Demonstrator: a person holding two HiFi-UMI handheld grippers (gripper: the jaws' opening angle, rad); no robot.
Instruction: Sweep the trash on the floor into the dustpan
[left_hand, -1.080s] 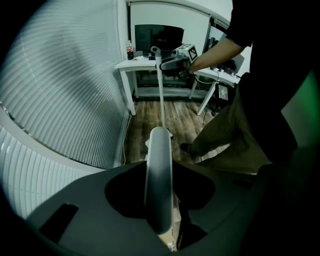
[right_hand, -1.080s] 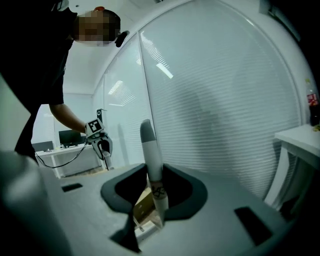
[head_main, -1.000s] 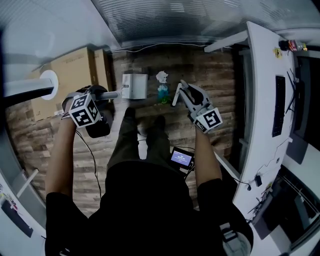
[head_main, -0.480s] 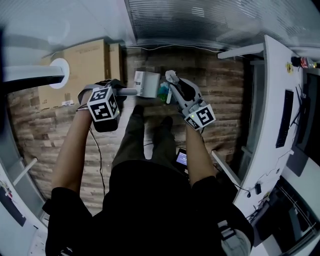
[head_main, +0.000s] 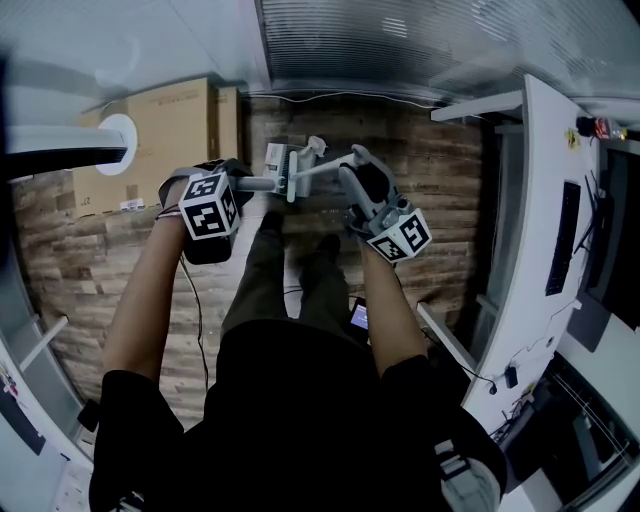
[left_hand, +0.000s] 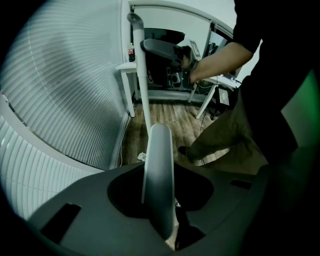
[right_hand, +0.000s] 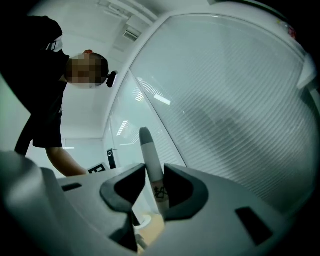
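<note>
Upper centre of the head view, the left gripper (head_main: 232, 188) holds the dustpan (head_main: 280, 160) by its handle, with crumpled trash (head_main: 316, 146) on the wood floor (head_main: 430, 170) just beyond, a cardboard box (head_main: 160, 120) at left and a desk (head_main: 540, 220) at right. Only the left gripper view shows its jaws closing on that handle, with the upright broom pole (left_hand: 141, 75) behind. The right gripper view shows the right gripper (right_hand: 150, 187) clamped on the pole's top.
</note>
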